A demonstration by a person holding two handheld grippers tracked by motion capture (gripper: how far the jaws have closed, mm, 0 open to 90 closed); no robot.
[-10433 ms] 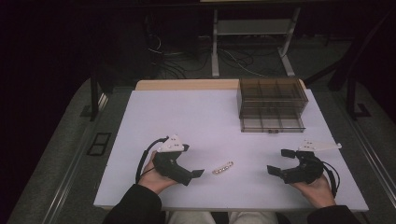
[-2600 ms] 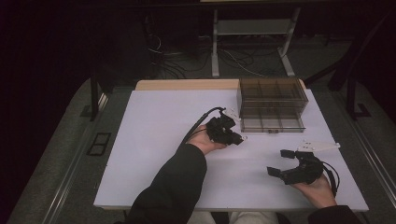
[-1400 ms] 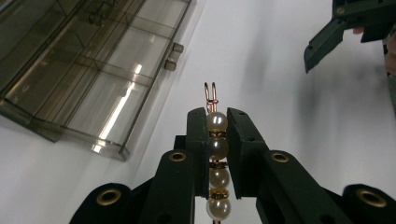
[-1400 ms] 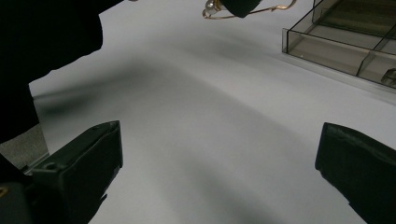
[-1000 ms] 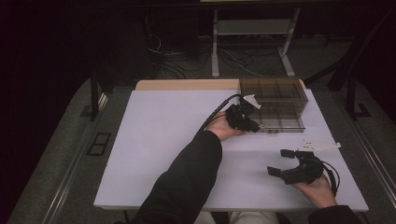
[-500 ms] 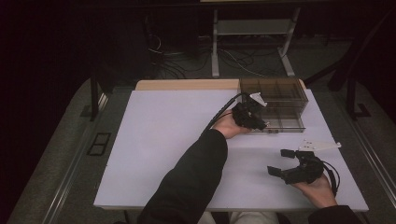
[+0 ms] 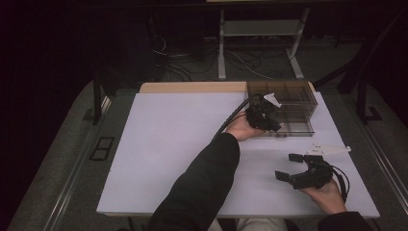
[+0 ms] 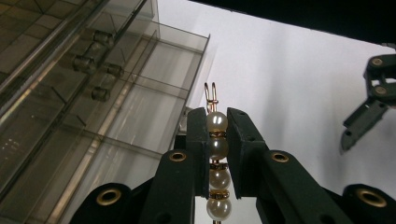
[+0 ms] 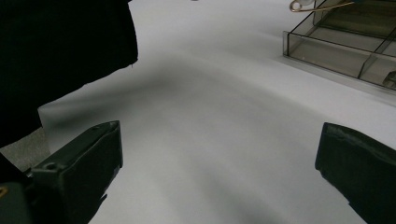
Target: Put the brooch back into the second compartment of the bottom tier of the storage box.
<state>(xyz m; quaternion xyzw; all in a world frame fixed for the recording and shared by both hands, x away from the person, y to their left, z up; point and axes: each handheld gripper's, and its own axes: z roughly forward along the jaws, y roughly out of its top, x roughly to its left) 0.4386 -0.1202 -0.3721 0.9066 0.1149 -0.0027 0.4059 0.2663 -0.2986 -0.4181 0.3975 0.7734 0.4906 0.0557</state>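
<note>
Table: I see a white table point(image 7: 163, 144) with a dark floor around it.
Left arm: my left sleeve point(image 7: 202, 192) reaches from the near edge towards the far right.
Left gripper: the left gripper point(image 7: 267, 115) is at the near left corner of the organizer; its jaws are clamped on the pearl hair clip.
Pearl hair clip: the pearl hair clip point(image 8: 217, 140) stands upright between the jaws, a row of pearls with gold spacers, its gold wire end poking out past the jaw tips.
Organizer: a clear smoky plastic drawer organizer point(image 7: 293, 96) sits at the far right of the table; in the left gripper view its compartments lie just left of the clip.
Right gripper: the right gripper point(image 7: 291, 167) rests near the right near edge, well apart from the organizer; its jaws stand wide apart with nothing between them.
</note>
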